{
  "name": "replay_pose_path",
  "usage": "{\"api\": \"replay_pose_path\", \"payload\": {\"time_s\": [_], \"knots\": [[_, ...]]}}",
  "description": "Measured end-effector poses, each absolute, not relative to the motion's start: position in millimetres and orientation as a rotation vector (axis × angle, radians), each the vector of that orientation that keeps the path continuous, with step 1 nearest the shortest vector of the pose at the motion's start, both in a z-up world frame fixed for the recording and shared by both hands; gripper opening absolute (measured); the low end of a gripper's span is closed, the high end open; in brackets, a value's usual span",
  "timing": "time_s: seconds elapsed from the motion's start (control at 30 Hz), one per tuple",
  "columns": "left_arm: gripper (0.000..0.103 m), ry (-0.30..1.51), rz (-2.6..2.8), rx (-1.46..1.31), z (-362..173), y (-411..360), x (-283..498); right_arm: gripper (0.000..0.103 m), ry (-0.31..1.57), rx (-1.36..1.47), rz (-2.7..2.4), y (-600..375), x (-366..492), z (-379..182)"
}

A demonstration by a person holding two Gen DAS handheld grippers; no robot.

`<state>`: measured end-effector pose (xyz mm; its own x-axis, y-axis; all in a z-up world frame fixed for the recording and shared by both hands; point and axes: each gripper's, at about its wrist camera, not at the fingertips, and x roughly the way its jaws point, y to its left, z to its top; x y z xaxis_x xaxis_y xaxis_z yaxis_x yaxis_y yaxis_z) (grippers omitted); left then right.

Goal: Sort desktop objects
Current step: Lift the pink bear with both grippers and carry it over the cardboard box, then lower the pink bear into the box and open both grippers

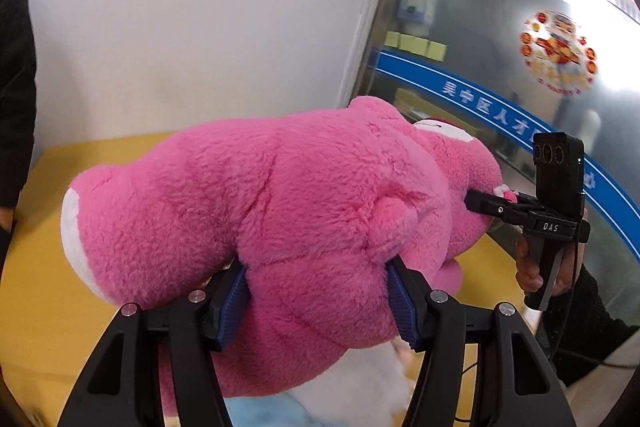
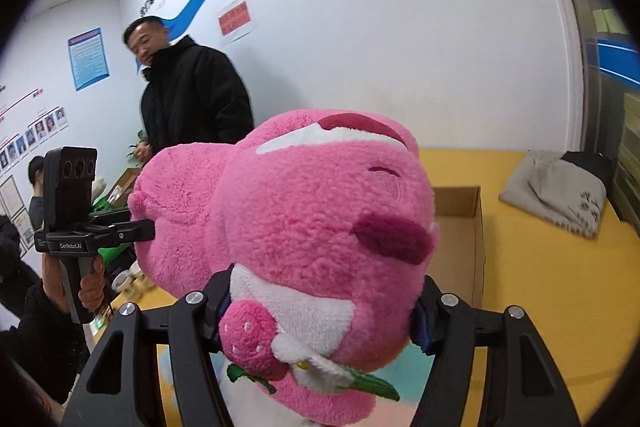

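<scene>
A large pink plush bear (image 1: pixel 288 211) is held in the air between the two tools, lifted clear of the yellow tabletop (image 1: pixel 48 267) — a two-handed carry that suits a toy this bulky and floppy, since a single pinch would let the rest sag and swing.

The left hand-held gripper (image 1: pixel 316 291) is clamped across the bear's lower body, its blue pads (image 1: pixel 234 303) sunk into the fur on either side, so the jaws stand at a medium width set by the squeezed stuffing. The right hand-held gripper (image 2: pixel 320 311) is closed on the head end, at the neck, just where the white bib and the small strawberry ornament (image 2: pixel 248 339) hang; in the left wrist view its black fingers can be seen pressing into the plush from the far side. With one grip at each end the bear lies roughly level between them.

An open cardboard box (image 2: pixel 464 227) stands on the tabletop just behind the bear in the right wrist view, with a grey cloth bag (image 2: pixel 556 199) further back near the wall. The box is probably where the toy is meant to go, and holding the bear lengthwise would let it be lowered in flat. A man in a black coat (image 2: pixel 192 95) stands beyond the tabletop, watching.
</scene>
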<state>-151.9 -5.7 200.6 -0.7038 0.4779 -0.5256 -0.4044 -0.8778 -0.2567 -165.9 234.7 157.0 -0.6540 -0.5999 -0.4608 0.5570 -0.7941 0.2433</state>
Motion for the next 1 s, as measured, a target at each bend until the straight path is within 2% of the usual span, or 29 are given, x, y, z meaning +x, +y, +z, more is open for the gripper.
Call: {"api": "replay_pose_path", "payload": {"time_s": [0.13, 0.27, 0.3, 0.5, 0.67, 0.77, 0.83, 0.9, 1.0], "knots": [[0.066, -0.200, 2.506, -0.924, 180.2, -26.4, -266.2, 0.066, -0.123, 0.807, -2.372, 221.4, -268.4, 147.3], [0.065, -0.256, 2.444, -1.108, 120.4, -39.7, -365.0, 0.066, -0.166, 0.983, -2.335, 215.3, -362.3, 95.5], [0.062, -0.259, 2.426, -1.160, 101.7, -40.7, -382.8, 0.066, -0.170, 1.030, -2.326, 213.9, -378.6, 81.3], [0.052, -0.249, 2.299, -1.408, -2.9, -36.2, -443.3, 0.066, -0.121, 1.342, -2.292, 211.2, -431.7, -11.3], [0.053, -0.273, 2.315, -1.390, -9.8, -44.0, -466.8, 0.068, -0.254, 1.381, -2.286, 233.3, -442.3, -32.9], [0.056, -0.256, 2.345, -1.387, -3.9, -34.0, -477.8, 0.073, -0.273, 1.342, -2.335, 236.5, -450.6, -31.8], [0.070, -0.244, 2.372, -1.382, -2.7, -30.1, -479.8, 0.079, -0.267, 1.338, -2.363, 237.1, -456.6, -34.4], [0.082, -0.241, 2.393, -1.400, -5.5, -32.3, -477.0, 0.080, -0.245, 1.355, -2.361, 236.2, -456.8, -35.3], [0.084, -0.153, 2.413, -1.383, 1.8, -35.3, -458.8, 0.082, -0.181, 1.345, -2.371, 237.8, -443.5, -25.4]]}}
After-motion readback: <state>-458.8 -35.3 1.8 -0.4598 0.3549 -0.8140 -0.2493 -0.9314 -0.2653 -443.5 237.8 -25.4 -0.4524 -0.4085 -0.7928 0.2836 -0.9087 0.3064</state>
